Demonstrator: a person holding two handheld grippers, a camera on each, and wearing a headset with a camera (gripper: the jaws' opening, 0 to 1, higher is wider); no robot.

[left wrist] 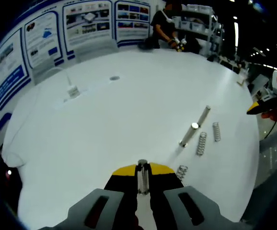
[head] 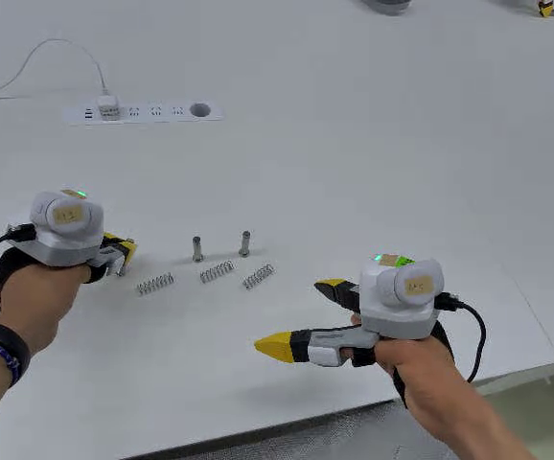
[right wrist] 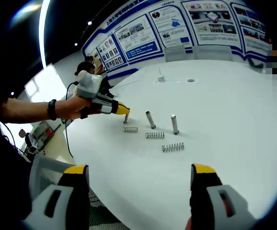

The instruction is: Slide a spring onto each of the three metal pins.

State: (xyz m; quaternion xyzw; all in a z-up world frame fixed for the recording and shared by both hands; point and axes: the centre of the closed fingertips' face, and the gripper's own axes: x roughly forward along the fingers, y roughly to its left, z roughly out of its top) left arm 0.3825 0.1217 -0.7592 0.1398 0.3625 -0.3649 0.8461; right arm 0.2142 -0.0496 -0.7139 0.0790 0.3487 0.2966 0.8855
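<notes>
Right tongs (right wrist: 139,169) spread, white workbench (head: 354,163), power strip (head: 143,112), blue-trimmed poster wall (right wrist: 177,24)

- A broad white table (head: 373,163) spans the room, its matte top evenly lit.
- A white power strip (head: 143,112) lies flat towards the far side, with a white adapter (head: 108,103) plugged in and a thin white cable (head: 28,62) curving off to the left.
- Blue-and-white posters (right wrist: 177,21) line the wall behind the table.
- A bright strip light (right wrist: 43,33) glows overhead.
- Shelving (left wrist: 198,17) stands beyond the table's far end, with a person (left wrist: 161,24) beside it.
- Grey floor (head: 545,412) shows past the near edge.
</notes>
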